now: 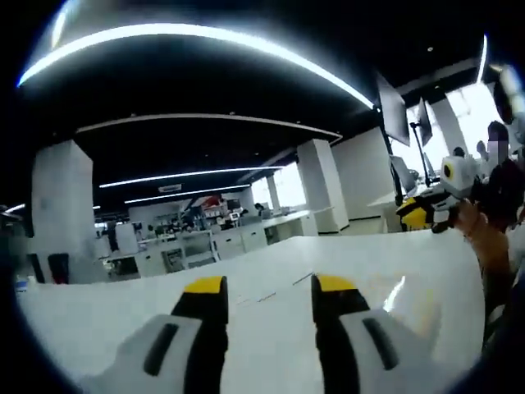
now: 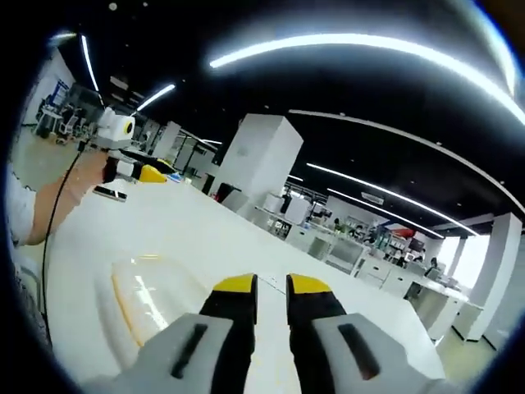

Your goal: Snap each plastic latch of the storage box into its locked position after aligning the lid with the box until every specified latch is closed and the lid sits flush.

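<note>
Left gripper (image 1: pixel 271 287): jaws spread, nothing between them, above the white table (image 1: pixel 271 271).
Right gripper (image 2: pixel 269 285): jaws narrowly parted, nothing between them.
Storage box lid (image 2: pixel 152 300): clear plastic, flat on the table just left of the right gripper, near the table's near edge.
Room: table surface ahead bare to its far edge.

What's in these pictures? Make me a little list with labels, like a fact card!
Place: big open office with white pillars and long ceiling lights
Table: white table, mostly bare
Storage box: clear plastic lid lying on the table, seen in the right gripper view; latches too hard to make out
Left gripper: open, holding nothing, over the table
Right gripper: jaws a little apart, holding nothing, beside the lid
Hands: a person's hand holds each gripper
Latching: not started as far as the views show
</note>
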The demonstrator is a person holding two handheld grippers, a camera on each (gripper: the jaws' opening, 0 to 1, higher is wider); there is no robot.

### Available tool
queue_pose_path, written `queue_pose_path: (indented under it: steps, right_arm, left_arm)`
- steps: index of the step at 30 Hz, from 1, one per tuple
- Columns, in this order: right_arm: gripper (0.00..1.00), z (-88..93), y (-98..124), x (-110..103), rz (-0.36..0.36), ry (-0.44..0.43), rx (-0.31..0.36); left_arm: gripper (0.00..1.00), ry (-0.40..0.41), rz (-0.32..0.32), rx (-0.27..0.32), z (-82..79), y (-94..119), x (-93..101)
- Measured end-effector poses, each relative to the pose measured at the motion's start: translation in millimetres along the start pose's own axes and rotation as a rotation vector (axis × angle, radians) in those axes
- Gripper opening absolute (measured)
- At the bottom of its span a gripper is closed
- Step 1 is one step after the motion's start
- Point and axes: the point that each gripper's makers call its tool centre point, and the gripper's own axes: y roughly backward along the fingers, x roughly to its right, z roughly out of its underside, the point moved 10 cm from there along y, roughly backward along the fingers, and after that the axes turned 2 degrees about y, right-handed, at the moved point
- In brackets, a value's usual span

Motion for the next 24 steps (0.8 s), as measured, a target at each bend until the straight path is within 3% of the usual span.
queue_pose_path:
  steps: [8, 11, 13, 17, 19, 21, 24]
  right_arm:
    - [0.15, 35.2, 6, 18, 0.033, 0.013, -0.001]
    - [0.15, 52.1, 9, 27, 0.081, -0.075, 0.046]
    - [0.15, 57.4, 8, 30, 0.113, -0.077, 0.081]
    - [0.15, 76.5, 1, 26, 0.153, -0.102, 0.084]
    - [0.15, 79.2, -1, 25, 0.156, -0.107, 0.075]
    - [0.15, 83.8, -5, 20, 0.146, -0.025, 0.129]
    - [0.15, 91.0, -8, 15, 0.141, -0.01, 0.082]
  left_arm:
    - [0.42, 0.044, -0.135, 0.027, 29.8, 18, -23.5]
    - [0.44, 0.053, -0.223, 0.037, 44.4, 24, -33.4]
    - [0.45, 0.068, -0.263, 0.049, 55.2, 27, -37.7]
    - [0.45, 0.033, -0.315, 0.036, 60.4, 31, -40.3]
    - [0.45, 0.042, -0.305, 0.029, 59.9, 32, -38.7]
    - [0.45, 0.054, -0.287, 0.036, 58.4, 31, -37.0]
    - [0.45, 0.054, -0.276, 0.04, 57.1, 31, -35.2]
